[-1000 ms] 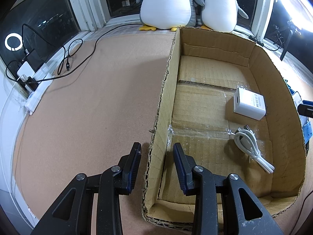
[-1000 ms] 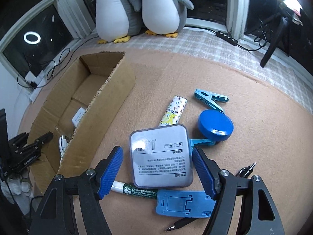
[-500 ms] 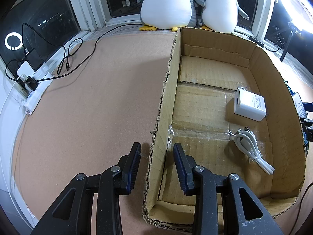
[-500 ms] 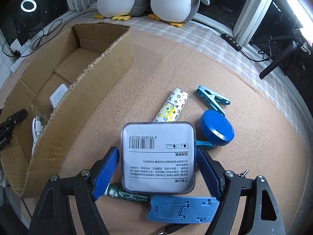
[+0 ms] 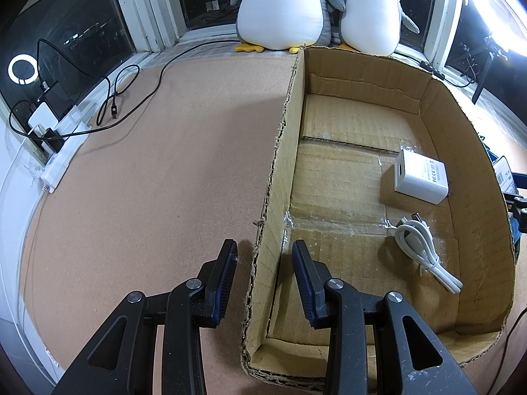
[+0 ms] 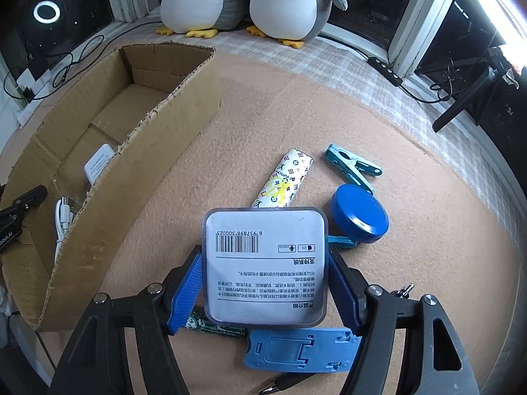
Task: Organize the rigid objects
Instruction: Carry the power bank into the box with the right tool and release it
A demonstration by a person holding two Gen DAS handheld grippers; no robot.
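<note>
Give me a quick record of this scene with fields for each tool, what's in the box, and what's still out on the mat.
left tool: shut on the cardboard box wall, one finger inside, one outside
right tool: jaws just closing on the square labelled case, pads at its sides
in box: white charger, coiled white cable
on mat: patterned tube, blue clip, blue round lid, blue phone stand, green marker

The right gripper (image 6: pixel 263 283) has just been closing, its blue pads now pressing both sides of a square labelled case (image 6: pixel 265 265), beside the cardboard box (image 6: pixel 145 168).
</note>
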